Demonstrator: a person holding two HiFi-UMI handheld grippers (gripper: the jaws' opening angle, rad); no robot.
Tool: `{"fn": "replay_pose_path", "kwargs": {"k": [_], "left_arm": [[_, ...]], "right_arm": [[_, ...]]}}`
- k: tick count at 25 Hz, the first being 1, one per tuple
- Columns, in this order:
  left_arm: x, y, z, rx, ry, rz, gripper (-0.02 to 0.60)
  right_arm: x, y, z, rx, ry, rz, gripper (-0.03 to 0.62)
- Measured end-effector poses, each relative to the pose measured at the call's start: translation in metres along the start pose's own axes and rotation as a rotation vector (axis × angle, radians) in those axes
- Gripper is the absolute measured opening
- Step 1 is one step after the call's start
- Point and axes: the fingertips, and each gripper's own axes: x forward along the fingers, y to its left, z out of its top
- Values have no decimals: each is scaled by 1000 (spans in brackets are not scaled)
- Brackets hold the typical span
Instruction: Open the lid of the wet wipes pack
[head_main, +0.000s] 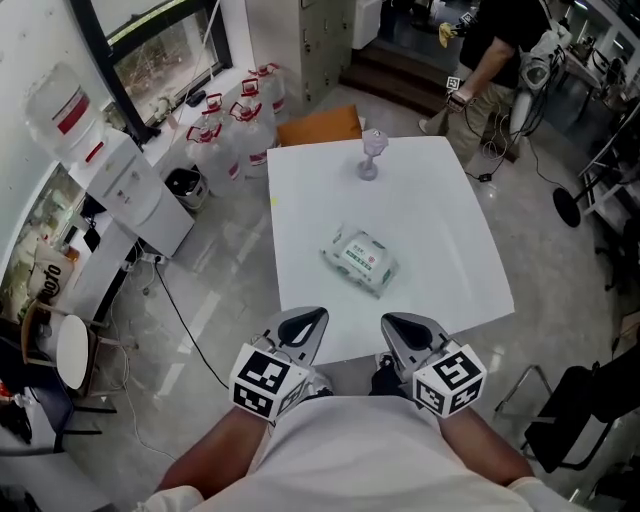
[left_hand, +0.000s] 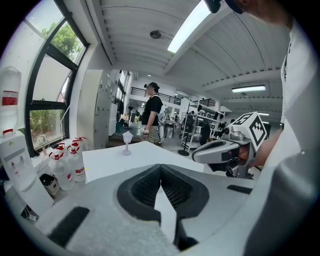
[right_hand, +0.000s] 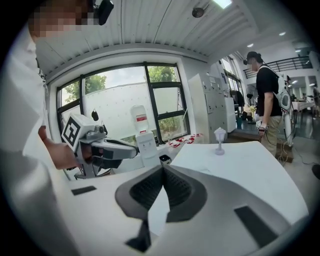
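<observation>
Your left gripper (head_main: 312, 318) and right gripper (head_main: 392, 322) sit side by side at the near edge of the white table (head_main: 440, 220), each with its jaws pressed together and nothing between them. The wet wipes pack (head_main: 360, 262) lies flat near the middle of the table, well ahead of both grippers and untouched. A small stemmed cup (head_main: 372, 157) stands near the far edge.

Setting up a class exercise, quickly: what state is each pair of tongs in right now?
Left tongs: closed, holding nothing.
Right tongs: closed, holding nothing.
</observation>
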Motion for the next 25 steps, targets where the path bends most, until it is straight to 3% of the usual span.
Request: {"fn": "replay_pose_path", "kwargs": {"k": [15,25], "left_arm": [[26,12,20,-29,-31,105,0],[34,22,17,-28,2,137,0]], "right_arm": [[25,-37,20,-92,18,97,8],[39,-47,27,-97,10,136,8]]}}
